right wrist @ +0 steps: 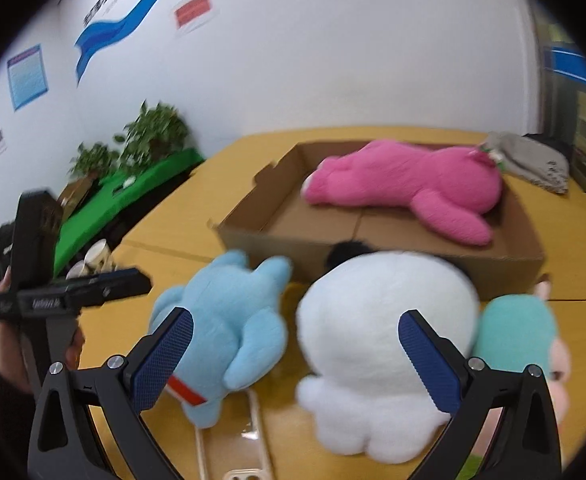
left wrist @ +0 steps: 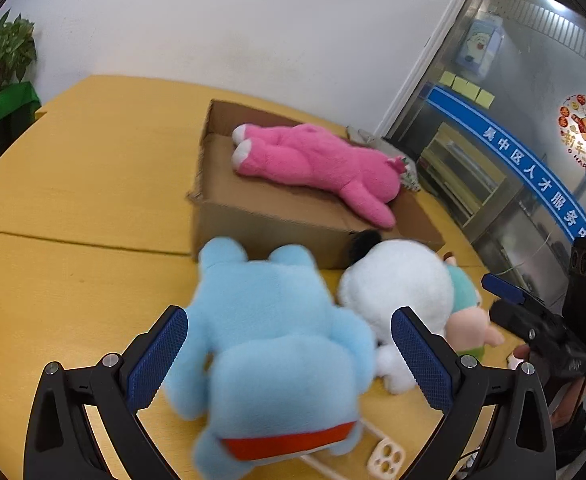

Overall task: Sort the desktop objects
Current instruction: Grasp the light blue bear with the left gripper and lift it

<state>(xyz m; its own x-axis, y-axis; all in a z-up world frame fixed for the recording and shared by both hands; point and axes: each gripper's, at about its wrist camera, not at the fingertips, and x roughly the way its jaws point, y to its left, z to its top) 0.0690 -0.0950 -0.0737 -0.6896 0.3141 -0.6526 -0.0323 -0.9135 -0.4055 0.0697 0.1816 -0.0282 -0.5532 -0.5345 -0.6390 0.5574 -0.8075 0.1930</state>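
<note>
The left tongs point(left wrist: 289, 354) stand wide apart, one blue ribbed pad on each side of the light blue plush toy with a red collar point(left wrist: 277, 344). The toy's soft fleece fills the gap, but whether the pads press its sides cannot be told. The right tongs point(right wrist: 296, 354) are just as wide apart, framing the round white plush toy point(right wrist: 377, 340); its fluffy body sits between the pads, and contact cannot be told here either.

Both toys lie side by side on the yellow wood-grain tabletop point(left wrist: 73, 200), just in front of the shallow brown cardboard box point(left wrist: 261, 216). A long pink plush toy with white feet point(left wrist: 313, 164) lies flat inside the box, reaching toward its right wall. To the right of the white toy, touching it, is a small doll with a teal hood and a peach face point(right wrist: 521, 336).

A cream phone case with round camera holes point(left wrist: 387, 458) lies flat on the tabletop beside the blue toy's collar end. A grey cloth bundle point(right wrist: 533, 160) rests behind the box's far right corner.

To the left of the box the tabletop is bare out to its edge; a seam runs across it. Green potted plants point(right wrist: 149, 136) stand beyond the far left edge on a green-covered stand.
</note>
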